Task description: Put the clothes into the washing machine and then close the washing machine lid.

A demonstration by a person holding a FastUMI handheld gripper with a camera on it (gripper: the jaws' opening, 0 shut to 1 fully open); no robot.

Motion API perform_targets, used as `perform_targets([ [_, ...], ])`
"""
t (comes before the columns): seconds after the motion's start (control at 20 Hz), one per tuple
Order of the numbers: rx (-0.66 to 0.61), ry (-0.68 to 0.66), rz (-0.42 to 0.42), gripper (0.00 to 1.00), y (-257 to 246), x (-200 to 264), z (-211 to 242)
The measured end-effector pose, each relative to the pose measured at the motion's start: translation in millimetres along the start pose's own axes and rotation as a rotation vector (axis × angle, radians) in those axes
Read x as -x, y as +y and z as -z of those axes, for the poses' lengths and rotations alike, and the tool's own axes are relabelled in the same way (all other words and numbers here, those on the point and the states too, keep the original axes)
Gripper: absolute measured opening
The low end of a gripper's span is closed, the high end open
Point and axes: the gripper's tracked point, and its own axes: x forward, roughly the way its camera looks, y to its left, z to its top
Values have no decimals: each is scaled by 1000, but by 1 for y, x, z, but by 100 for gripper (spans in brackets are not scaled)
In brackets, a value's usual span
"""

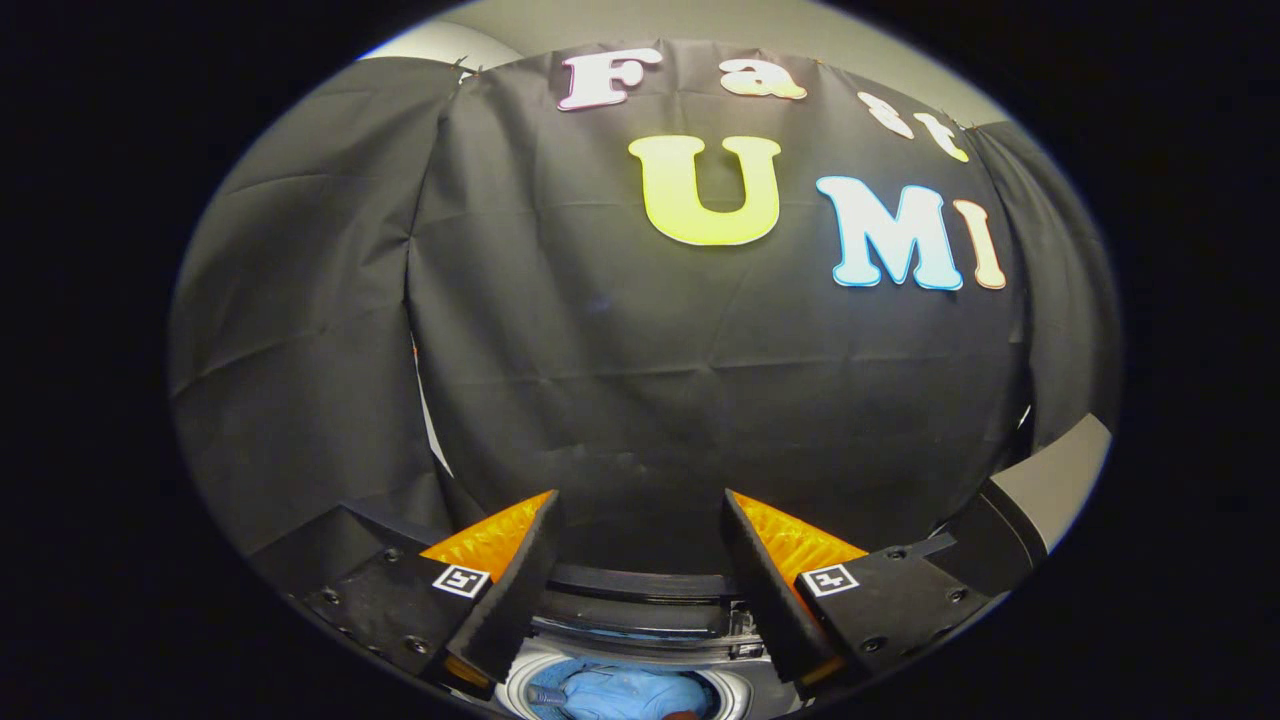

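My gripper [640, 500] is open, its two fingers spread wide with nothing between them, held up in front of the black cloth wall. Below and between the fingers lies the washing machine's round drum opening [735, 690], with a light blue garment [625, 692] lying inside it. Behind the opening, the dark lid [640, 582] stands raised, seen edge-on as a curved dark band just ahead of the fingers.
The black cloth wall [700, 400] hangs close behind the machine. A grey surface edge [1060, 475] shows beyond the right finger.
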Motion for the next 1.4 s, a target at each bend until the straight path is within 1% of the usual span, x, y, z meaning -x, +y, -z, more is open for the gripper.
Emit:
perform_targets([
  [0.35, 2, -2, -14, 97, 4, 32, 14],
  [0.85, 3, 4, -10, 97, 10, 62, 37],
  [1.05, 2, 16, -29, 97, 14, 73, 48],
  [1.25, 11, 32, -46, 97, 18, 87, 65],
  [1.4, 30, 74, -47, 97, 20, 99, 94],
])
